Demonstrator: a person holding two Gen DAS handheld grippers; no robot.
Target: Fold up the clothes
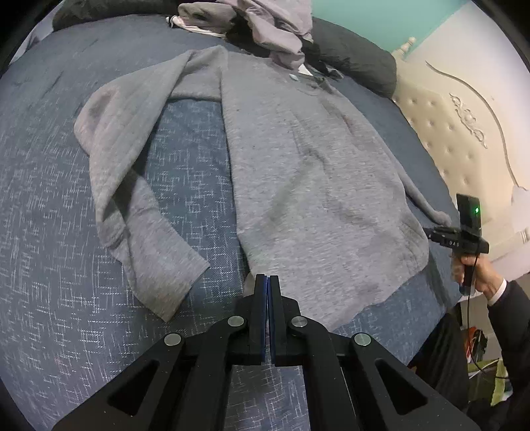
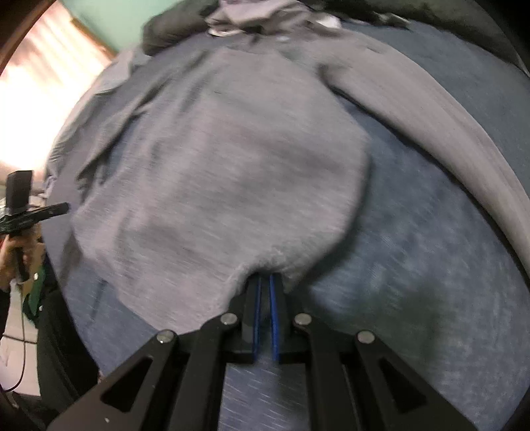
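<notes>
A grey knit sweater (image 1: 314, 165) lies spread flat on a blue bedspread (image 1: 66, 199), hem towards me. One long sleeve (image 1: 132, 165) bends out to the left. My left gripper (image 1: 267, 277) is shut with its tips at the hem's left corner, and no cloth shows between its pads. In the right wrist view, my right gripper (image 2: 265, 278) is shut on the hem of the sweater (image 2: 215, 165), which puckers around its tips. Each gripper also appears in the other's view: the right gripper (image 1: 429, 233) at the sweater's right edge, the left gripper (image 2: 64, 208) at its left edge.
A heap of grey clothes (image 1: 271, 30) and a dark pillow (image 1: 357, 56) lie beyond the collar. A cream tufted headboard (image 1: 463, 132) borders the bed on the right. A person's hand (image 1: 483, 275) holds the right gripper past the bed's edge. Bare bedspread (image 2: 414, 265) lies beside the sweater.
</notes>
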